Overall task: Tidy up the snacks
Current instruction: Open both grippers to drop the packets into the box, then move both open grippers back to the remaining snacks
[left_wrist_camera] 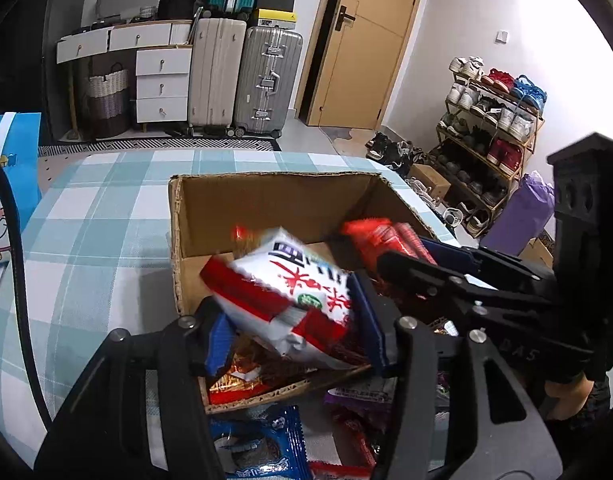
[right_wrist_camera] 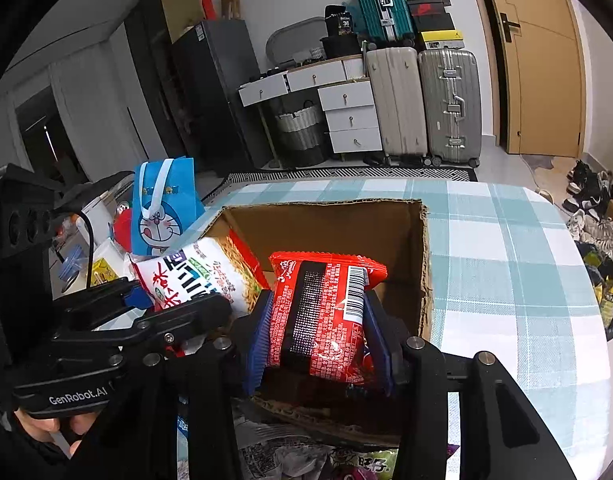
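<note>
- Two noodle packs are in view, one between each gripper's fingers, both over the open cardboard box [left_wrist_camera: 274, 204] on the checked tablecloth [left_wrist_camera: 90, 216].
- The left gripper [left_wrist_camera: 294, 328] has the white pack [left_wrist_camera: 290, 292] between its blue pads; the pack is blurred, and I cannot tell if the pads press it. It lies tilted, long axis running from the near right up to the far left, over the box's near edge.
- The right gripper [right_wrist_camera: 320, 332] is clamped on the red pack [right_wrist_camera: 326, 312], pads pressing its two long sides. Its long axis points away from the camera into the box, barcode on the right.
- One blue cookie packet [left_wrist_camera: 262, 444] and one purple packet [left_wrist_camera: 362, 396] lie loose in front of the box.
- More wrappers sit in the box's near corner; their number is unclear.
</note>
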Available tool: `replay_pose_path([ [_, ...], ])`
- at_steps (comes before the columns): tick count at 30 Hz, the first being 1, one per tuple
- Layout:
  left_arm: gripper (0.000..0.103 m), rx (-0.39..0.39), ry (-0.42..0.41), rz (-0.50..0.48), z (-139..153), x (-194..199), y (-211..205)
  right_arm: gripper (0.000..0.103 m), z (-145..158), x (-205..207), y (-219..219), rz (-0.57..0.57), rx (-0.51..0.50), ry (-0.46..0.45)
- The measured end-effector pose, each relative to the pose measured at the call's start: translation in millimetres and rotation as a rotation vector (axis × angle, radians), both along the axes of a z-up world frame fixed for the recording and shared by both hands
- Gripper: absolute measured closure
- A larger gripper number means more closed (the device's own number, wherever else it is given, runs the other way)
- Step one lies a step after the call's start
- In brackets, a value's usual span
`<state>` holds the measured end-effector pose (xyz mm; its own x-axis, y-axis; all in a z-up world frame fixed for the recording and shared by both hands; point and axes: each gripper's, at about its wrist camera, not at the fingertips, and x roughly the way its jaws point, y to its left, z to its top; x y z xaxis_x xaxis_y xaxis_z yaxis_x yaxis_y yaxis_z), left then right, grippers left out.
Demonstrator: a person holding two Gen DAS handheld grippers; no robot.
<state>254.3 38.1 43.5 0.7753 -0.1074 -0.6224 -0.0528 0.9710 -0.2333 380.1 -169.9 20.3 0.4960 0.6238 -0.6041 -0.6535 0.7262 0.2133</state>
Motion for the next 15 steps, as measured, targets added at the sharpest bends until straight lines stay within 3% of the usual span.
replay_pose_path([
  [2,0.044,0.005,-0.012,0.001,3,-4,2,0.052,4,-4,-5,-0.002,0.021,-0.01],
  [3,0.031,0.009,-0.014,0.001,5,-7,3,0.05,6,-9,-8,-0.004,0.028,-0.018],
  [5,0.017,0.014,-0.014,0.003,10,-16,2,0.049,12,-17,-15,-0.014,0.027,-0.045],
  [8,0.014,0.022,-0.027,-0.019,19,-38,-3,0.027,20,-31,-34,-0.03,0.052,-0.055],
  [10,0.002,0.036,-0.035,-0.02,22,-54,-6,0.006,21,-37,-54,-0.037,0.1,-0.01],
  [15,0.001,0.045,-0.045,-0.009,24,-91,-7,0.0,15,-57,-83,-0.081,0.082,0.026],
])
